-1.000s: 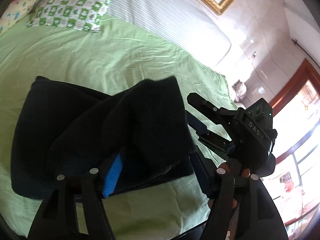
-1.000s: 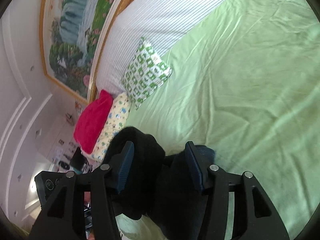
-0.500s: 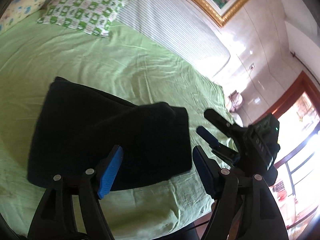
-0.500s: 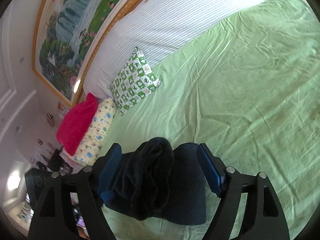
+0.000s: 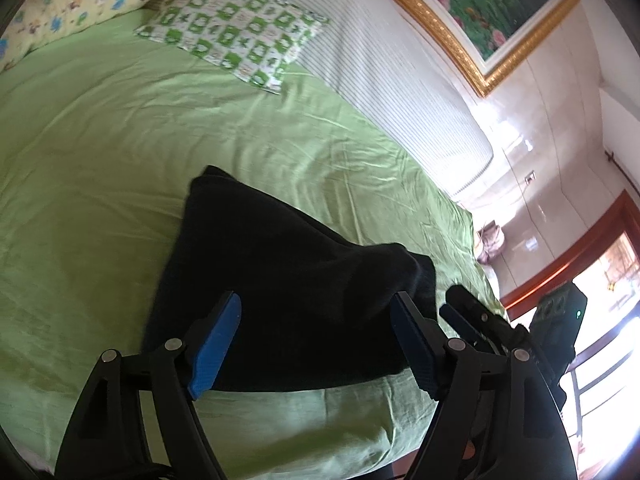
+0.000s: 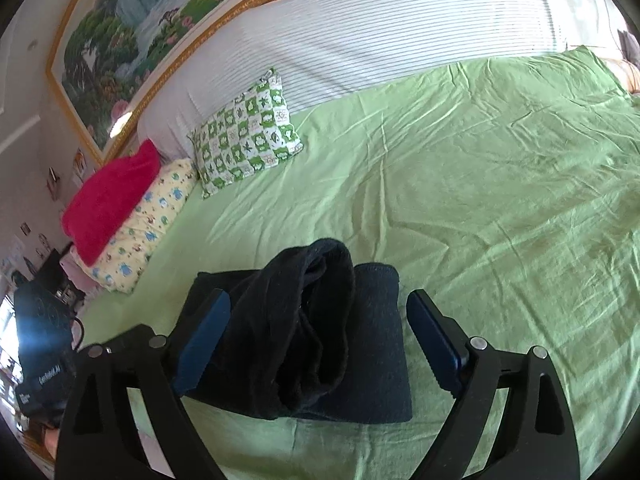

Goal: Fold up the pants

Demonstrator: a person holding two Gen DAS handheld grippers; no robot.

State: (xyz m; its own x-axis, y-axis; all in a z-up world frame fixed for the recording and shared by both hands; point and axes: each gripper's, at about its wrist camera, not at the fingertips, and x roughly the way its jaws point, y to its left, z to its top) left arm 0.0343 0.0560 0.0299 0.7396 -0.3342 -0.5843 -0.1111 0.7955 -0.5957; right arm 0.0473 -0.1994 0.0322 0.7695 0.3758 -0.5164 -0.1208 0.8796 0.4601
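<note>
The dark navy pants (image 5: 292, 292) lie folded in a compact stack on the green bed sheet (image 5: 100, 168), near the bed's front edge. In the right wrist view the pants (image 6: 320, 332) show a rumpled upper layer over a flatter lower one. My left gripper (image 5: 316, 344) is open and empty, raised just above and short of the pants. My right gripper (image 6: 320, 344) is open and empty, also held back over the pants. The right gripper also shows in the left wrist view (image 5: 472, 320), to the right of the stack.
A green-and-white patterned pillow (image 5: 232, 40), a yellow printed pillow (image 5: 76, 8) and a red pillow (image 6: 108, 200) lie at the head of the bed against a striped white headboard cushion (image 6: 380, 40). A framed painting (image 6: 132, 28) hangs above. The bed edge runs just below the pants.
Both grippers let go of the pants and opened wide. They pulled back and up from the stack, which now lies settled on the sheet.
</note>
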